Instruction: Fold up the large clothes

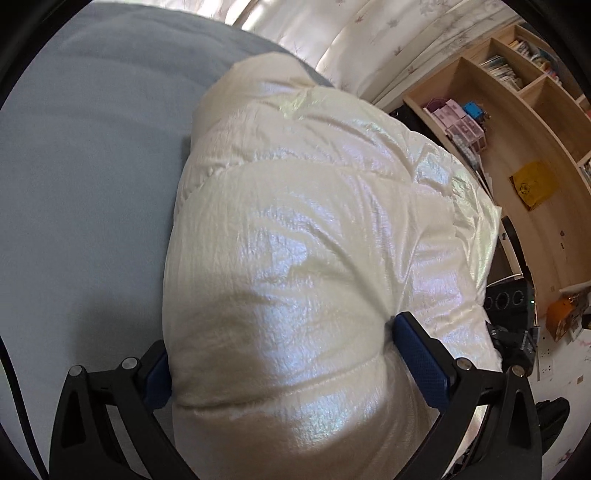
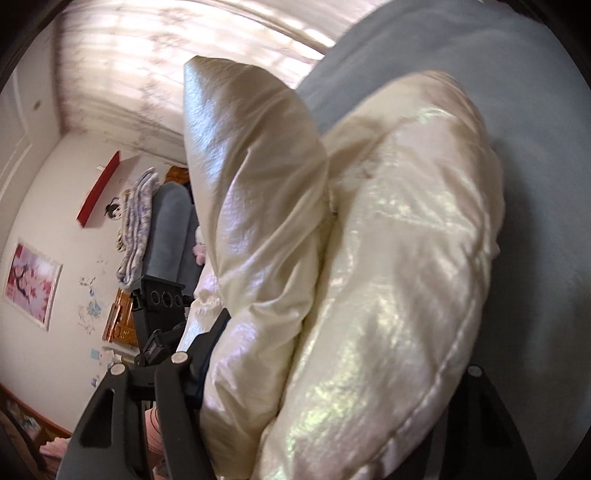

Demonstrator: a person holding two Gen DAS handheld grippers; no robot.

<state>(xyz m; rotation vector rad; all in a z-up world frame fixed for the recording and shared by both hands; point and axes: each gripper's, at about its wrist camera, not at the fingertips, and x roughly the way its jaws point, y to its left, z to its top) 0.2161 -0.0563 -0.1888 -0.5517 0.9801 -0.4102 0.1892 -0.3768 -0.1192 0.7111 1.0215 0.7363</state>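
A: The left tongs are gripping the puffy cream jacket, pads pressing either side; the right tongs are clamping a bunched fold.

B: It's lying on the blue-grey bed. Keep both sides level (slippery, springy fabric). Shelves are standing far right.

Soft daylight through the curtains, sheen on the puffy jacket, motion-blurred right view, dark fisheye corners.

both grippers clamped — fingers spread
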